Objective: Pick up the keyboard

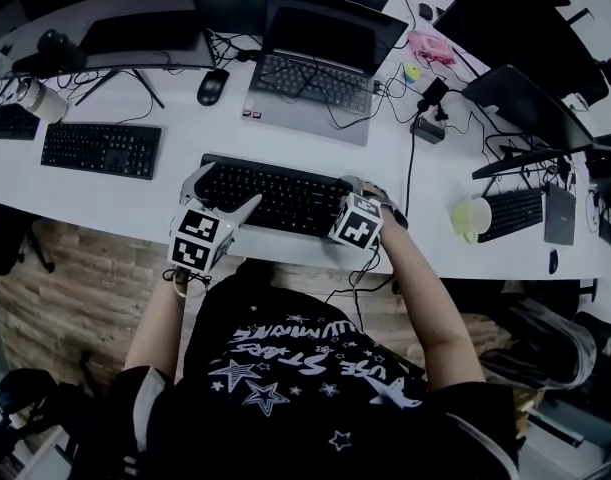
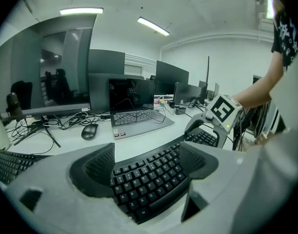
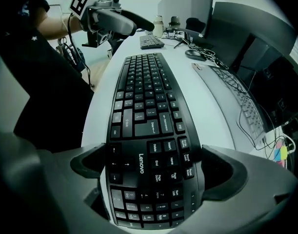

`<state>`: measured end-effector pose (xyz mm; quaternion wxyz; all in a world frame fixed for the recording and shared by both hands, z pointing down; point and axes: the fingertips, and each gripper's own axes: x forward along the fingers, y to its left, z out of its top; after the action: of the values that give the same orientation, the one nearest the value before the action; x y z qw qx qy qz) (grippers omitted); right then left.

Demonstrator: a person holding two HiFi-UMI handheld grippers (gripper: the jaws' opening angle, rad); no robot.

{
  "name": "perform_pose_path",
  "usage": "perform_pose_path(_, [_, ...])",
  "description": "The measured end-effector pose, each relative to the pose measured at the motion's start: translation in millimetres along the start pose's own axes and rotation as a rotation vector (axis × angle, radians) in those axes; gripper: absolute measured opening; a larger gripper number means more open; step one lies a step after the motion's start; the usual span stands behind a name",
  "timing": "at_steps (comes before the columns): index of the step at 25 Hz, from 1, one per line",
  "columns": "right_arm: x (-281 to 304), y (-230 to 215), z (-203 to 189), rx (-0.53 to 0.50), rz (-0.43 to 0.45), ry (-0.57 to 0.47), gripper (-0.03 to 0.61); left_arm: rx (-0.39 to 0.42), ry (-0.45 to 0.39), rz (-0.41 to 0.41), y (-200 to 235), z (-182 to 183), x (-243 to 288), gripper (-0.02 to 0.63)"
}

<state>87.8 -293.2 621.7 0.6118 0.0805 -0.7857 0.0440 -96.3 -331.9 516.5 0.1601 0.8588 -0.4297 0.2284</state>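
Note:
A black Lenovo keyboard (image 1: 275, 196) lies along the front edge of the white desk (image 1: 185, 118). My left gripper (image 1: 222, 190) is at its left end, open, with one jaw on each side of the key rows (image 2: 153, 177) and the pads clear of them. At the right end my right gripper (image 1: 370, 193) points steeply down, open. The number-pad end (image 3: 149, 179) lies between its jaws, and its long edges are close to both pads. Each gripper's marker cube appears in the other's view: the right one (image 2: 224, 110) and the left one (image 3: 90, 1).
Behind the keyboard stand an open laptop (image 1: 315, 78) and a mouse (image 1: 212, 86), with cables across the desk. A second black keyboard (image 1: 100, 148) lies to the left. To the right are a yellow-green cup (image 1: 472, 215) and a third keyboard (image 1: 510, 213). Monitors line the back.

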Motion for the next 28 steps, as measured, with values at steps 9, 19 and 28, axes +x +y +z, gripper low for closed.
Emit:
perform_pose_path(9, [0,-5,12,-0.068,-0.002,0.046,0.571,0.007,0.033,-0.062,3,-3,15,0.408])
perform_pose_path(19, [-6,-10,18,-0.116,0.016,0.078,0.571,0.027,0.043,-0.116,3,2,21,0.408])
perform_pose_path(28, [12,-11,4,-0.069,0.192,0.174,0.571,0.009,0.076,-0.135,10,-9,24,0.408])
